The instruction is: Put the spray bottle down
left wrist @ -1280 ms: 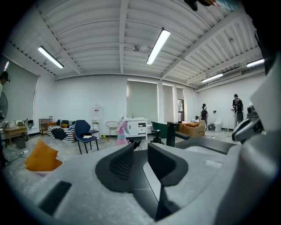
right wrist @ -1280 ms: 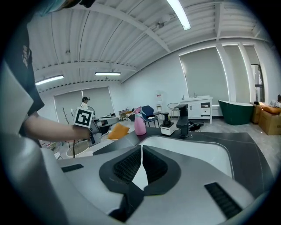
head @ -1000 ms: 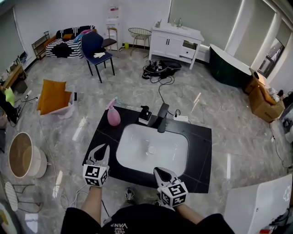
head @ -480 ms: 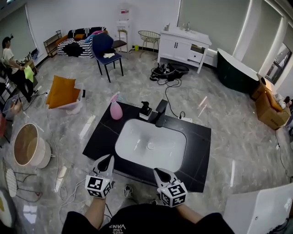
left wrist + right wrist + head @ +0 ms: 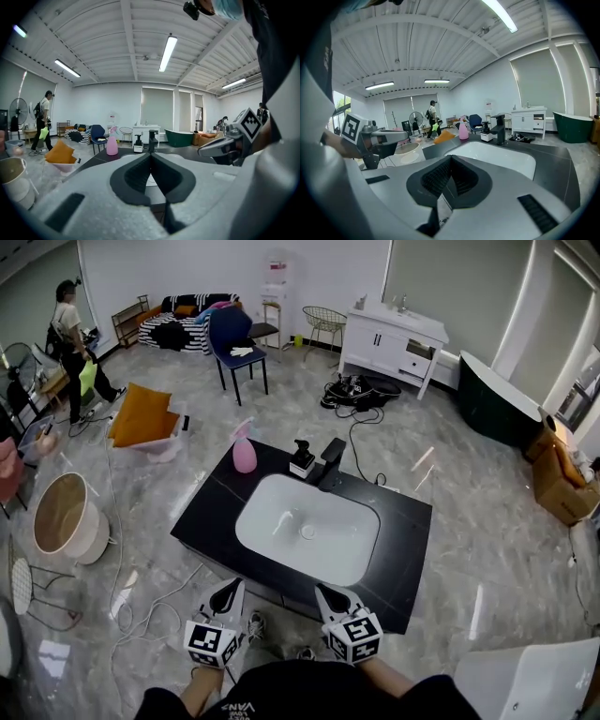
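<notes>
Nearest, the left gripper [image 5: 229,594] and right gripper [image 5: 330,596] hang just short of the black counter's [image 5: 405,545] near edge, each with its jaws pressed together on nothing. The counter holds a white basin [image 5: 307,531]. At its far left corner the pink spray bottle [image 5: 244,455] stands upright, left of a black tap [image 5: 332,463]. Beyond, on the glossy grey floor [image 5: 469,488], are an orange cushion [image 5: 141,416], a blue chair [image 5: 234,341] and a white cabinet [image 5: 392,336].

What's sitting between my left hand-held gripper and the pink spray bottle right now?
Nothing loose. In the head view, only bare black countertop beside the white basin separates the left hand-held gripper from the spray bottle.
</notes>
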`<state>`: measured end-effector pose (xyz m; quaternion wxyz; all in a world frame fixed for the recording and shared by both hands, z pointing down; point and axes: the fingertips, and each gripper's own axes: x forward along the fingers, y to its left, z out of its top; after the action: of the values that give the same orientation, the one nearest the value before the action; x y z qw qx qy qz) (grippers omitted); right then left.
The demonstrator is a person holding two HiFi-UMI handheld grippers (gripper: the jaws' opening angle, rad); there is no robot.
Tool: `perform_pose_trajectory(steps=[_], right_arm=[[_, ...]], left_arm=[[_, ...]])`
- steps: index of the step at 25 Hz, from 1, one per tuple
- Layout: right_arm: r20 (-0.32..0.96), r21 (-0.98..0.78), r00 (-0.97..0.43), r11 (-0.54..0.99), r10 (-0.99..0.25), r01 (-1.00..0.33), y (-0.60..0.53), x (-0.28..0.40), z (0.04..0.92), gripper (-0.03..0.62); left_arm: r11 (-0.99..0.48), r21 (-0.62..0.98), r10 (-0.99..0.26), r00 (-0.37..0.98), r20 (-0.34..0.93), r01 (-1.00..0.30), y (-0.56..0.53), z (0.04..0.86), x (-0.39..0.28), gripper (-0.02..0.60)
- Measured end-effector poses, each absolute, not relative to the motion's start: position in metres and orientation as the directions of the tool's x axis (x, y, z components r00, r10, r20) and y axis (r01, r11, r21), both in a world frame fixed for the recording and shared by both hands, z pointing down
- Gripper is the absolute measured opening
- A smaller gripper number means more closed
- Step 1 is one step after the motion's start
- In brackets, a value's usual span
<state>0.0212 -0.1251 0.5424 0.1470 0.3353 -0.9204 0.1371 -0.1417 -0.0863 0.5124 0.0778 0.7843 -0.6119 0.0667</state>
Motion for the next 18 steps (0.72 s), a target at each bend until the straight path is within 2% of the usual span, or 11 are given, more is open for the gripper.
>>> perform_pose_trajectory(steps=[18], right_arm=[[0.390, -0.110, -0.779, 0.815, -0.491, -0.569, -0.087, 0.030, 0.557, -0.002]], left_arm=[[-0.138, 0.093, -0.974, 0.153, 0.168, -0.986, -0.031, 0.518, -0.117, 0.011]])
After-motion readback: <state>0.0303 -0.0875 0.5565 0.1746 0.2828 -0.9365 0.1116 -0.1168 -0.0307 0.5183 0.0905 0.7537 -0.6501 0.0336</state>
